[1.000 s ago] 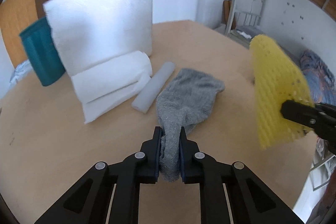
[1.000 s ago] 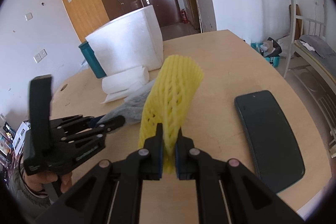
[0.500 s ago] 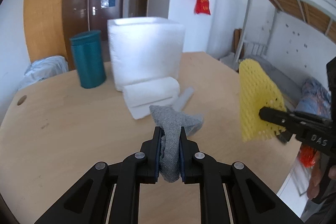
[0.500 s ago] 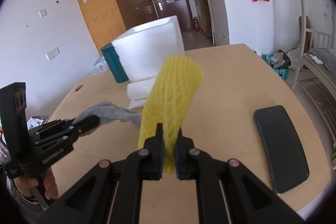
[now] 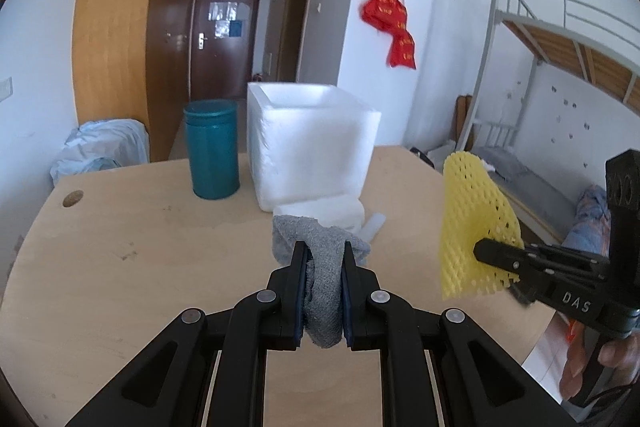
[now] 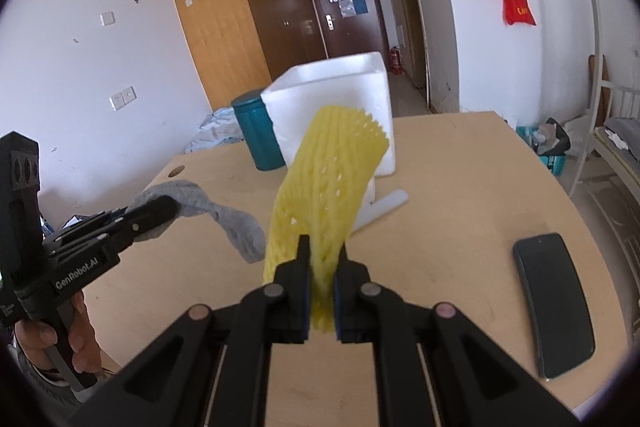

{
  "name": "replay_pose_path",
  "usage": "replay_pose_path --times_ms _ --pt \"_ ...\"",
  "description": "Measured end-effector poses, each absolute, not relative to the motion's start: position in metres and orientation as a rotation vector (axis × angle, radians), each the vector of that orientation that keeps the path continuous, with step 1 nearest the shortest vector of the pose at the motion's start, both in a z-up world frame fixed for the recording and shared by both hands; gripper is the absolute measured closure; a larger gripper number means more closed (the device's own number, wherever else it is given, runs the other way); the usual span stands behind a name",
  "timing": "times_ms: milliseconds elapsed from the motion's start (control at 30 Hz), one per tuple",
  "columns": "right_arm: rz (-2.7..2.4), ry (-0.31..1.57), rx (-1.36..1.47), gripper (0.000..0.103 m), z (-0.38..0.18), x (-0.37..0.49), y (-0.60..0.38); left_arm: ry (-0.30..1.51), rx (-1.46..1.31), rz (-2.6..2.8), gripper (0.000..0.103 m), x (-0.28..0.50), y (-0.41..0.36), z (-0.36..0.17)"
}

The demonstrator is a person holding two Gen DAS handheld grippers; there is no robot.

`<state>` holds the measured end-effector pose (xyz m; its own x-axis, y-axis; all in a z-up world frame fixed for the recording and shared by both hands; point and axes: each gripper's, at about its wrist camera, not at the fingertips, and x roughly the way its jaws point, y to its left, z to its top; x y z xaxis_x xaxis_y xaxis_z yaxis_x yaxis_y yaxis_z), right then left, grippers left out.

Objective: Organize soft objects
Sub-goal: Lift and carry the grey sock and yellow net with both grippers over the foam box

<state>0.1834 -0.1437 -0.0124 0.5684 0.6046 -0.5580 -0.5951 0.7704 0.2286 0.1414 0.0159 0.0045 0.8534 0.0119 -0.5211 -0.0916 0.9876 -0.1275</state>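
My left gripper [image 5: 323, 251] is shut on a grey cloth [image 5: 320, 259] and holds it lifted above the wooden table [image 5: 140, 251]; the cloth hangs from it in the right wrist view [image 6: 224, 219]. My right gripper [image 6: 322, 247] is shut on a yellow foam net sleeve [image 6: 328, 187], held upright above the table; it shows at the right of the left wrist view [image 5: 472, 227]. A white foam box [image 5: 308, 143] stands open-topped at the back, with a folded white foam sheet [image 5: 332, 211] and a small white foam tube [image 5: 374, 225] in front of it.
A teal canister [image 5: 212, 149] stands left of the foam box. A dark phone [image 6: 556, 303] lies on the table's right side. The table edge curves at the right, with a bunk bed frame [image 5: 560, 39] beyond it.
Both grippers have risen and pulled back from the table. The grey cloth has left the tabletop and now hangs from the left gripper. The yellow sleeve stays gripped.
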Motion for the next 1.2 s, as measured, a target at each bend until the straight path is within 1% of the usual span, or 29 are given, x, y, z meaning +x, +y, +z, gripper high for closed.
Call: replay_pose_path --times_ms 467,1200 --pt "0.731 0.603 -0.013 0.092 0.011 0.192 -0.128 0.471 -0.131 0.090 0.088 0.141 0.024 0.041" --pt "0.774 0.559 -0.030 0.092 0.042 0.245 -0.102 0.421 -0.161 0.053 0.088 0.191 0.055 0.071"
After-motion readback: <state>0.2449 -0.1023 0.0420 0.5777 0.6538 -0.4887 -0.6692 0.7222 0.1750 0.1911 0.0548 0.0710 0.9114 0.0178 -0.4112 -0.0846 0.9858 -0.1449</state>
